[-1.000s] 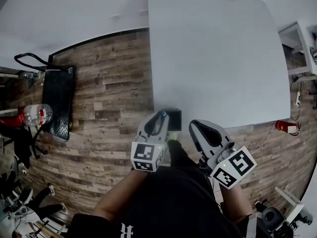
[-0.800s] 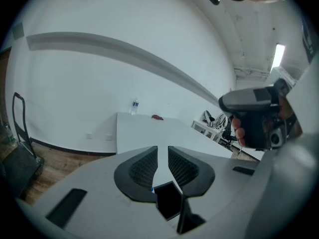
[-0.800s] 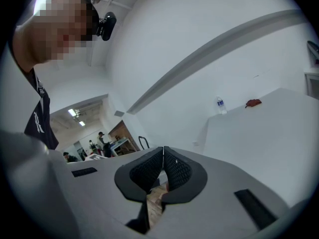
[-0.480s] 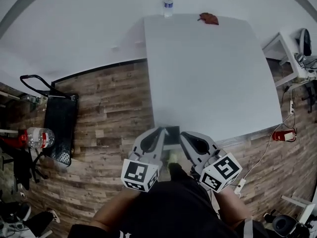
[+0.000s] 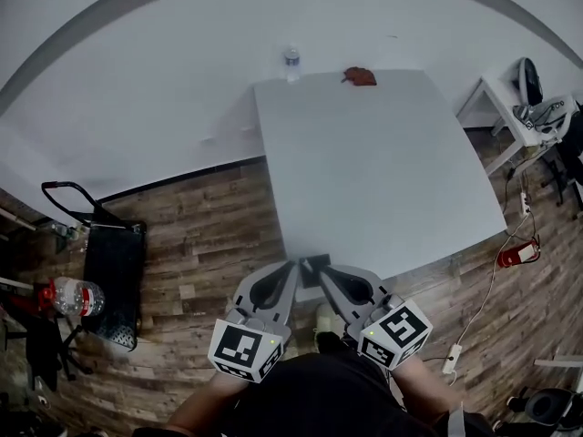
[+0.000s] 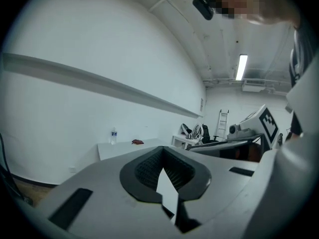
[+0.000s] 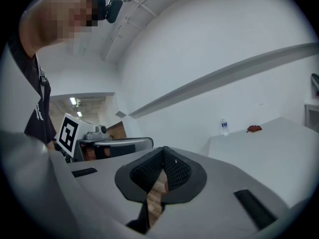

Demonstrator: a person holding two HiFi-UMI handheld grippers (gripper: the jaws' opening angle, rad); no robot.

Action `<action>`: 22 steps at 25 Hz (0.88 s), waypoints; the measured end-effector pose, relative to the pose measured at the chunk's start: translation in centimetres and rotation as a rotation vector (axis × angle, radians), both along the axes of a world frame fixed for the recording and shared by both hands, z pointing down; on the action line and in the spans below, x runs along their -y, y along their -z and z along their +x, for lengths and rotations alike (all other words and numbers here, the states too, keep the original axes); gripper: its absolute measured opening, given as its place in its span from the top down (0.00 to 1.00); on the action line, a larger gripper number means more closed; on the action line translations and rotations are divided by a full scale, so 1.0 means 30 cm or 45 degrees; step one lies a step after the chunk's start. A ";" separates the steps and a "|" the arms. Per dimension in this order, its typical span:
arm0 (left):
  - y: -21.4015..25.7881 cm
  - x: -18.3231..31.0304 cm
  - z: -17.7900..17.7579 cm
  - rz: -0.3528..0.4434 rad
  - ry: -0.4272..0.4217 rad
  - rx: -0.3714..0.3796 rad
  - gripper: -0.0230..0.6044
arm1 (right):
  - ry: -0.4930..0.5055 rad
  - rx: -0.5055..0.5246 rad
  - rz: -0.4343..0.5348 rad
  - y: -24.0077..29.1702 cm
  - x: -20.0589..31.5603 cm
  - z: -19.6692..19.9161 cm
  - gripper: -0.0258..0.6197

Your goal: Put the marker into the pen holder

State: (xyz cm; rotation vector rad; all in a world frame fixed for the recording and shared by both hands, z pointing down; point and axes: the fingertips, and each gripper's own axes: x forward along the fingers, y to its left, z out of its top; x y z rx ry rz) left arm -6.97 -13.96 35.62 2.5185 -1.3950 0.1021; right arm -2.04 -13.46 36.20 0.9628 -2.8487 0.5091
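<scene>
I see no marker in any view. A small dark square thing point(image 5: 314, 263) sits at the near edge of the white table point(image 5: 373, 171), partly hidden by my gripper tips. My left gripper point(image 5: 291, 269) and right gripper point(image 5: 322, 270) are held side by side close to my body, tips at that edge. Both are shut with nothing between the pads. The left gripper point(image 6: 163, 151) points across the table toward the wall, and so does the right gripper point(image 7: 163, 151). At the far table edge lies a reddish-brown thing point(image 5: 360, 76).
A water bottle point(image 5: 291, 63) stands at the table's far edge beside the wall. On the wood floor to the left are a black cart point(image 5: 109, 280) and a lying bottle point(image 5: 73, 296). A red object point(image 5: 510, 255) and a white side table point(image 5: 510, 116) are at the right.
The head view has tilted up, so the whole table and far wall show. Both grippers drew closer together and sit lower in the picture. Their jaws stayed shut.
</scene>
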 end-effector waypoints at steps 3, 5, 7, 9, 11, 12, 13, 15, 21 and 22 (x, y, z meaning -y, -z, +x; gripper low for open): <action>0.046 -0.029 0.001 0.038 -0.032 -0.012 0.95 | -0.018 0.000 0.041 0.034 -0.034 -0.009 0.94; 0.066 -0.057 0.008 0.053 -0.058 -0.024 0.95 | -0.029 -0.002 0.060 0.053 -0.059 -0.015 0.94; 0.079 -0.077 0.009 0.067 -0.081 -0.029 0.95 | -0.041 -0.002 0.078 0.068 -0.078 -0.024 0.94; 0.089 -0.091 0.003 0.083 -0.095 -0.034 0.95 | -0.054 0.001 0.095 0.081 -0.096 -0.033 0.94; 0.099 -0.105 -0.003 0.095 -0.104 -0.040 0.95 | -0.067 -0.001 0.107 0.092 -0.114 -0.037 0.94; 0.103 -0.113 -0.004 0.099 -0.108 -0.042 0.95 | -0.073 -0.003 0.111 0.096 -0.123 -0.036 0.94; 0.106 -0.123 -0.002 0.102 -0.112 -0.042 0.95 | -0.080 -0.005 0.115 0.100 -0.132 -0.035 0.94; 0.111 -0.141 0.004 0.108 -0.123 -0.043 0.95 | -0.093 -0.011 0.124 0.108 -0.150 -0.029 0.94; 0.118 -0.170 0.020 0.124 -0.147 -0.049 0.95 | -0.127 -0.021 0.145 0.118 -0.181 -0.012 0.94; 0.116 -0.171 0.018 0.123 -0.147 -0.051 0.95 | -0.132 -0.023 0.145 0.116 -0.182 -0.012 0.94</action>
